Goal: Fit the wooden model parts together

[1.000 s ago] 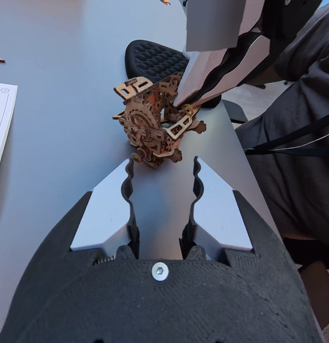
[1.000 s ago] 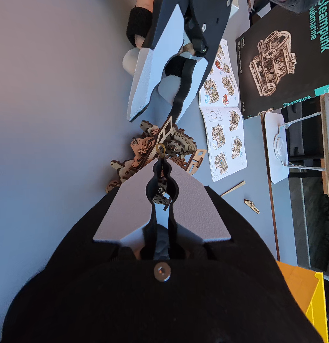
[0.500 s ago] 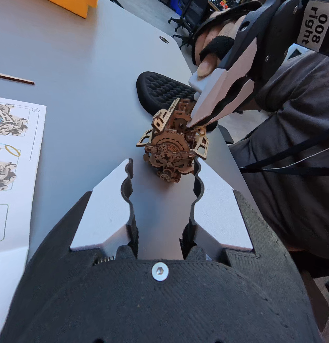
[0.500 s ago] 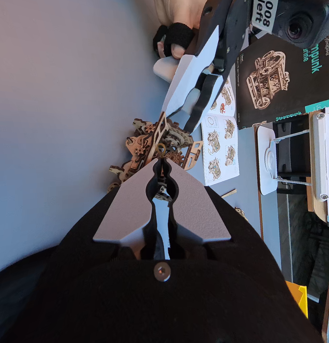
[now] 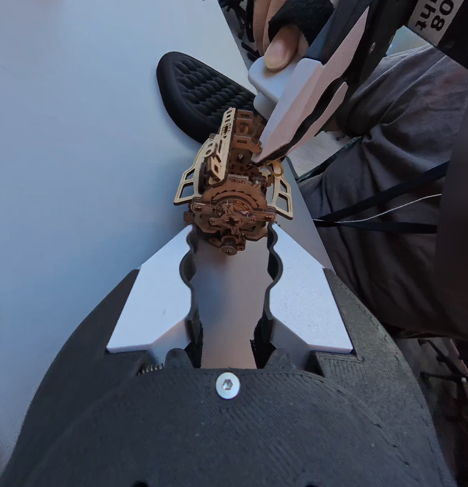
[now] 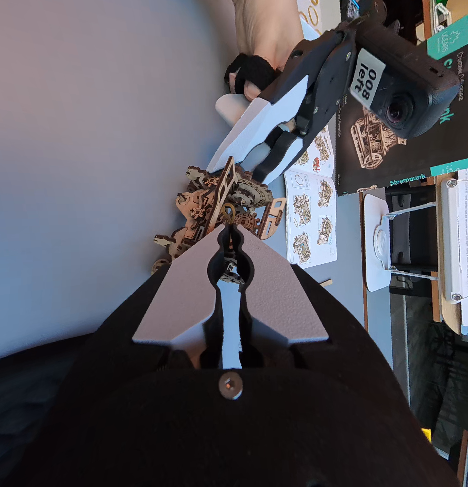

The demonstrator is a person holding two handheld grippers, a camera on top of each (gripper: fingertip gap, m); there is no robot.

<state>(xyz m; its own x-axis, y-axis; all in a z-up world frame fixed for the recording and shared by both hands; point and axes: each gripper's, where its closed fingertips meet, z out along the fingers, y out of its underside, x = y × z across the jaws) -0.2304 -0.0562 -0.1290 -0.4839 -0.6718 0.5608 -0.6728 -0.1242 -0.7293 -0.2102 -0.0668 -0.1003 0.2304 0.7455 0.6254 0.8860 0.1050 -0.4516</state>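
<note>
A brown wooden gear model (image 5: 227, 203) stands on the grey table (image 5: 69, 158) near its right edge. My left gripper (image 5: 230, 230) is open, with its fingertips on either side of the model's round front end; I cannot tell if they touch it. My right gripper (image 5: 259, 158) comes in from the upper right and is shut on a thin yellowish rubber band (image 5: 276, 168) at the model's top. In the right wrist view the right gripper (image 6: 229, 226) pinches the band's loop (image 6: 229, 212) against the model (image 6: 201, 208). The left gripper (image 6: 235, 166) reaches the model from the far side.
A black textured pad (image 5: 201, 92) lies behind the model. The table edge and a person's dark clothing (image 5: 386, 184) are close on the right. An instruction booklet (image 6: 309, 216), a black box (image 6: 399, 147), a white stand (image 6: 375, 237) and a small wooden stick (image 6: 325, 282) lie beyond. The tips of one gripper are about 5 cm away from the tips of the other.
My left gripper has moved in on the model until its open fingertips flank the front end. The model has turned to face it squarely. The right gripper stays shut on the band.
</note>
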